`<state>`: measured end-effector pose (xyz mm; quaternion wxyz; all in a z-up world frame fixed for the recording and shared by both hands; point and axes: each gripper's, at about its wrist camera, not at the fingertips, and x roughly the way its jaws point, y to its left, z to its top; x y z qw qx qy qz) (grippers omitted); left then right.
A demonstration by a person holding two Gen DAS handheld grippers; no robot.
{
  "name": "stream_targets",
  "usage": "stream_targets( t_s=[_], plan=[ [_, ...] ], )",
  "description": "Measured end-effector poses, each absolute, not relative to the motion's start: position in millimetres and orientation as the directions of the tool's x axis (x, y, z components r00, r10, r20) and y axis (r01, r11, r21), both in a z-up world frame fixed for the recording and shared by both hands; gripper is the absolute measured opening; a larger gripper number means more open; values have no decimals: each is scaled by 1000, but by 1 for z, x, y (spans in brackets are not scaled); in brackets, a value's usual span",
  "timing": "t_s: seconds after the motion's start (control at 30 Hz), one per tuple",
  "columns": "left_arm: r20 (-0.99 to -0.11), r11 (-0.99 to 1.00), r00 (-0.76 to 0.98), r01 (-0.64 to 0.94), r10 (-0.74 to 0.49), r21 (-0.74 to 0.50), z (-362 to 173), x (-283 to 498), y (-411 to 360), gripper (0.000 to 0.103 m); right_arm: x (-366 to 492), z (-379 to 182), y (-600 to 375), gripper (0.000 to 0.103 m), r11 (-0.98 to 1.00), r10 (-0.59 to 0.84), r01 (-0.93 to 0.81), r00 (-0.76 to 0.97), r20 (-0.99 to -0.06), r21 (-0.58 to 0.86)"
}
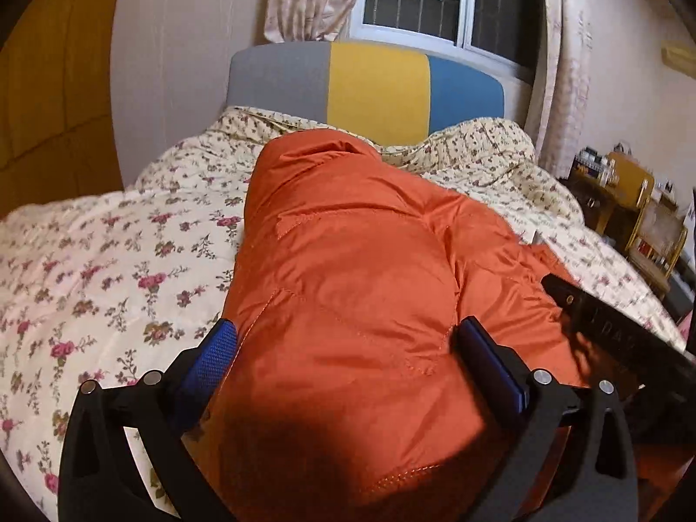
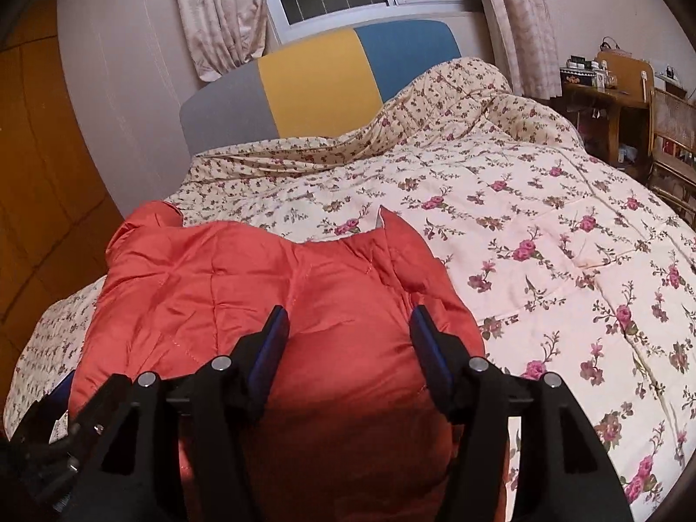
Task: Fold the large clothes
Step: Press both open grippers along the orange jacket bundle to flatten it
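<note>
An orange puffy quilted jacket (image 1: 356, 261) lies bunched on the floral bed cover (image 1: 108, 269). My left gripper (image 1: 346, 343) is open, its blue-padded fingers straddling a puffy part of the jacket near its close edge. In the right wrist view the jacket (image 2: 243, 278) lies at the left and centre. My right gripper (image 2: 348, 330) is open too, with the jacket's bulge between its fingers. The right gripper's black body (image 1: 617, 326) shows at the right edge of the left wrist view, resting on the jacket.
The bed has a grey, yellow and blue headboard (image 1: 374, 82) under a barred window (image 1: 417, 0). A rumpled floral quilt (image 2: 478, 100) is heaped by the headboard. A wooden wardrobe (image 2: 39, 174) stands left, and a wooden desk and chair (image 2: 630, 100) stand right.
</note>
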<state>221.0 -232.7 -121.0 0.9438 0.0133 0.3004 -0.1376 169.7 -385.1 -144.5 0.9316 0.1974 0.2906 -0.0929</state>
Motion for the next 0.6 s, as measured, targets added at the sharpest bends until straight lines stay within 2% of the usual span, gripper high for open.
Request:
stream_targets(
  t_s=[0.47, 0.57, 0.6],
  plan=[
    [-577, 954, 765, 283, -287, -100, -124, 222, -229, 100, 168, -151, -391, 62, 891, -35, 283, 823, -567, 355],
    [-580, 953, 761, 283, -291, -106, -119, 207, -224, 100, 155, -148, -393, 73, 881, -52, 300, 830, -555, 366],
    [-579, 953, 761, 283, -294, -111, -118, 203, -223, 100, 151, -149, -393, 83, 875, -67, 318, 825, -560, 364]
  ],
)
